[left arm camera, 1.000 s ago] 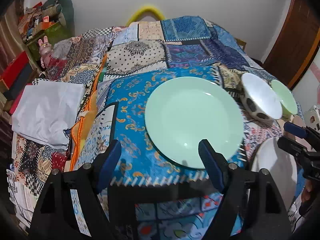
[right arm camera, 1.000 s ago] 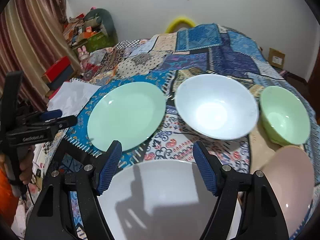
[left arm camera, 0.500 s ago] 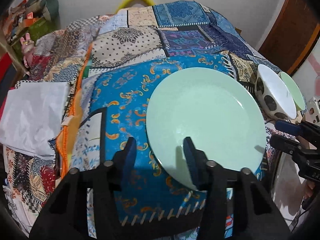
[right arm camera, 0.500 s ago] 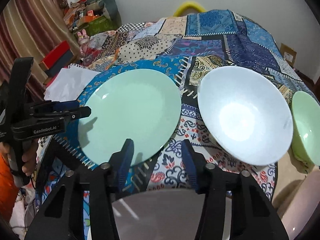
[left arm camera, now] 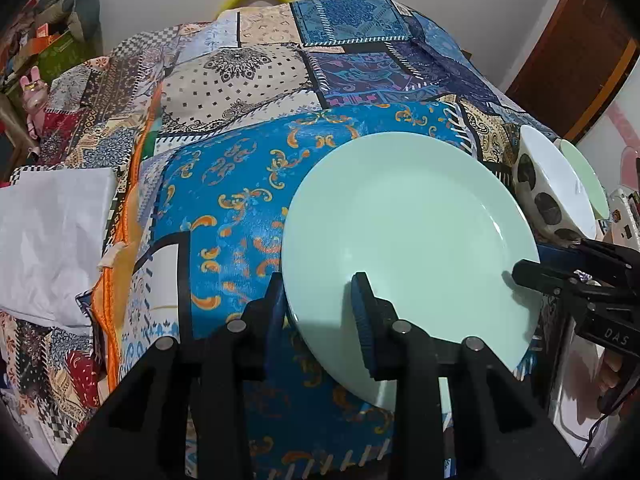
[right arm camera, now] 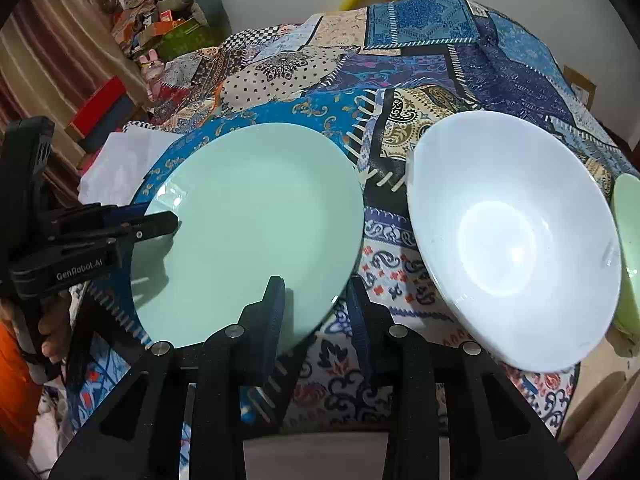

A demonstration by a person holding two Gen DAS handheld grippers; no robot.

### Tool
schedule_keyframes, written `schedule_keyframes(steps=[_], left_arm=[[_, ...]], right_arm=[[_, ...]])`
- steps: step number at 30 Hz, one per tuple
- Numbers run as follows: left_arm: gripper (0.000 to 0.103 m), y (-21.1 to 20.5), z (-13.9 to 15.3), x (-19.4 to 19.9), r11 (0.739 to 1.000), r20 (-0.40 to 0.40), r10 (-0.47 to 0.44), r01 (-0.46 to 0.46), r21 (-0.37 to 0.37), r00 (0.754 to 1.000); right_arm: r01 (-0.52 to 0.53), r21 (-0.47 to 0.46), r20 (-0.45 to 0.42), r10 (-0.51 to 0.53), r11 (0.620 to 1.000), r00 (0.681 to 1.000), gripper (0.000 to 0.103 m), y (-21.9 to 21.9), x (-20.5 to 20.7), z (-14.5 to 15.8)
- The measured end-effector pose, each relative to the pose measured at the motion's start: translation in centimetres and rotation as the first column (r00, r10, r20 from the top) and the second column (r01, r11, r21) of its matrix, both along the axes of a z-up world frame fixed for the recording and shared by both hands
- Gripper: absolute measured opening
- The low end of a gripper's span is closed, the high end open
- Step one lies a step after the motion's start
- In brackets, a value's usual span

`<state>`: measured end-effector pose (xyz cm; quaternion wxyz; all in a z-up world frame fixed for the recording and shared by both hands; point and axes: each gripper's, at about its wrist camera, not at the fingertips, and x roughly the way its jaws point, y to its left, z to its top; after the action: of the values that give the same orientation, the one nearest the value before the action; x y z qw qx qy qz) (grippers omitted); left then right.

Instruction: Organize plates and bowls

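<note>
Mint-green plate (left arm camera: 408, 240) lies near on the patchwork bedspread (left arm camera: 248, 80), and both your left gripper (left arm camera: 320, 308) and right gripper (right arm camera: 316, 312) have just clenched onto its opposite rims, ready to lift.

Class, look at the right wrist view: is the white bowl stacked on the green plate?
No. The white bowl sits beside the green plate on the patterned cloth, with cloth showing between them.

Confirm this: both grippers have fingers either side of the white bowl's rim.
Wrong object: in both wrist views the left gripper and right gripper, jaws having just been closing, straddle the rim of the mint-green plate; the white bowl sits beside it.
</note>
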<state>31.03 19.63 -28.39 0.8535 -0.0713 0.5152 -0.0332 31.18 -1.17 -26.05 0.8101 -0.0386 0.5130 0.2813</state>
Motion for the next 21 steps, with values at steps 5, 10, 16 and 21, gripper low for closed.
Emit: schedule_keyframes(steps=[5, 10, 16, 21], left_arm=[[0.033, 0.1, -0.2, 0.5, 1.0, -0.01, -0.015, 0.015, -0.011, 1.0], [0.033, -0.4, 0.1, 0.0, 1.0, -0.011, -0.009, 0.009, 0.009, 1.0], [0.033, -0.5, 0.6, -1.1, 1.0, -0.011, 0.004, -0.004, -0.008, 1.0], [0.033, -0.8, 1.5, -2.7, 1.0, 0.0, 0.013, -0.013, -0.01, 1.0]], right_arm=[[0.022, 0.038, -0.05, -0.02, 0.999, 0.999, 0.03, 0.1, 0.7, -0.4], [0.012, 0.022, -0.022, -0.011, 1.0, 1.0, 0.03, 0.2, 0.1, -0.1], [0.02, 0.055, -0.014, -0.019, 0.998, 1.0, 0.029, -0.4, -0.1, 0.4], [0.008, 0.065, -0.006, -0.008, 0.998, 1.0, 0.029, -0.7, -0.9, 0.9]])
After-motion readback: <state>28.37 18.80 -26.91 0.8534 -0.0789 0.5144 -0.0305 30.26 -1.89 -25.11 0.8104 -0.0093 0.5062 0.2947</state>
